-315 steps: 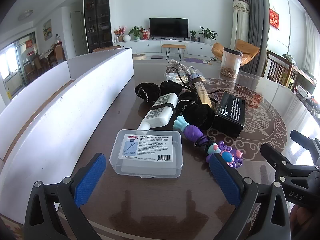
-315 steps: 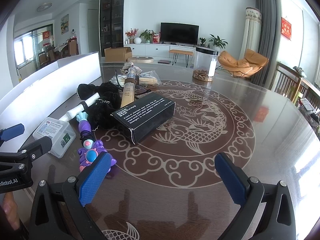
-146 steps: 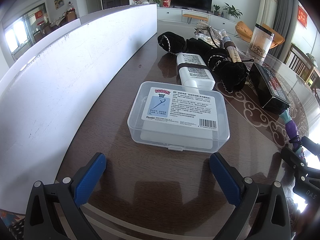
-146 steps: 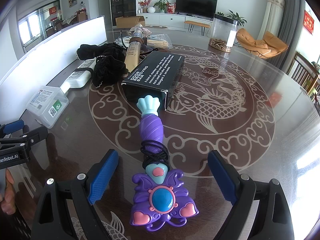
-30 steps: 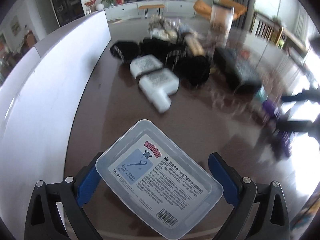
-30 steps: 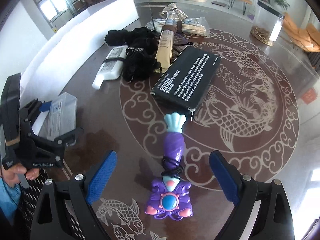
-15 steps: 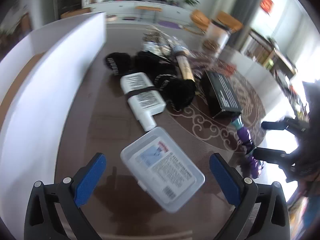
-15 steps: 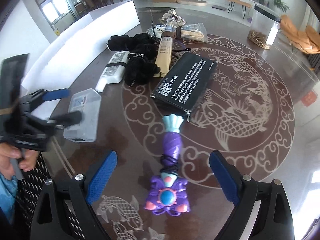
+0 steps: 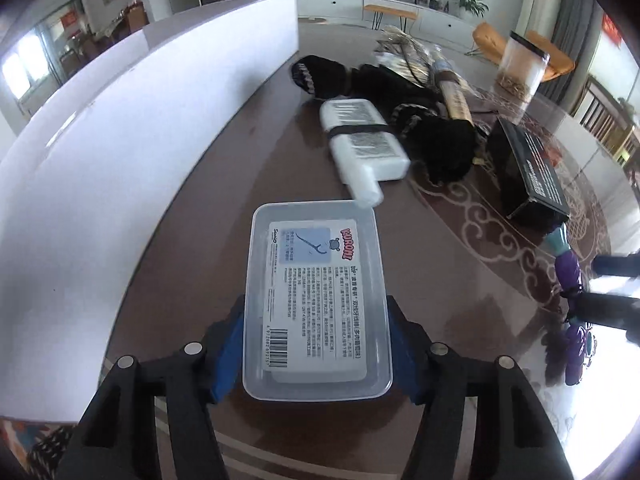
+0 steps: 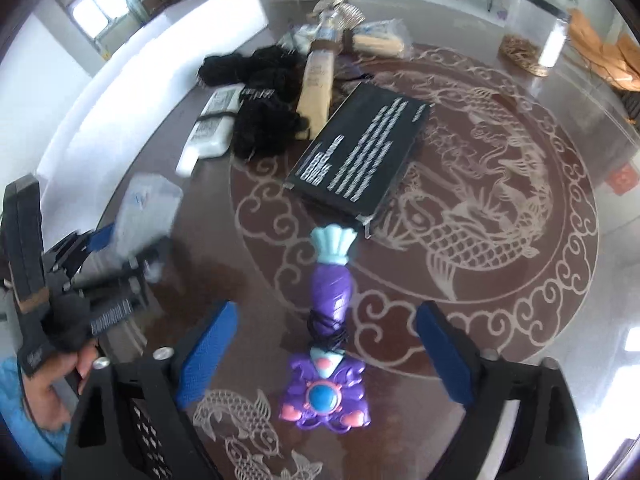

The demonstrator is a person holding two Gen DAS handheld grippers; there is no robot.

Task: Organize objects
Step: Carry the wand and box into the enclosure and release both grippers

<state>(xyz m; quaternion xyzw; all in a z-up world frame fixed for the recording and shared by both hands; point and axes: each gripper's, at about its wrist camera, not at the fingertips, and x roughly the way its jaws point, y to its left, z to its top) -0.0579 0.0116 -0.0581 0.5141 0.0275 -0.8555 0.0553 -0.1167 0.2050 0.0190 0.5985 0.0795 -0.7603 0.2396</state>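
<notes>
A clear plastic box (image 9: 316, 300) with a printed label lies lengthwise on the brown table (image 9: 192, 280). My left gripper (image 9: 316, 352) has its jaws closing on the box, and both blue pads (image 9: 228, 352) touch its long sides. The same gripper (image 10: 100, 264) and box (image 10: 146, 204) show blurred at the left of the right wrist view. A purple toy wand (image 10: 326, 360) with a teal handle end lies between the jaws of my right gripper (image 10: 326, 354). Those jaws are closing, but the pads (image 10: 208, 352) stand clear of the wand.
Beyond the clear box lie a white bottle (image 9: 364, 144), black knitted items (image 9: 444, 148), a beige tube (image 9: 454, 96) and a black carton (image 9: 528, 168). A long white panel (image 9: 120, 160) runs along the table's left side. A hand (image 10: 52, 384) holds the left gripper.
The left gripper's wide jaws have come in against the clear box, which now lies straight between the pads instead of at an angle. The right gripper's jaws have narrowed around the wand.
</notes>
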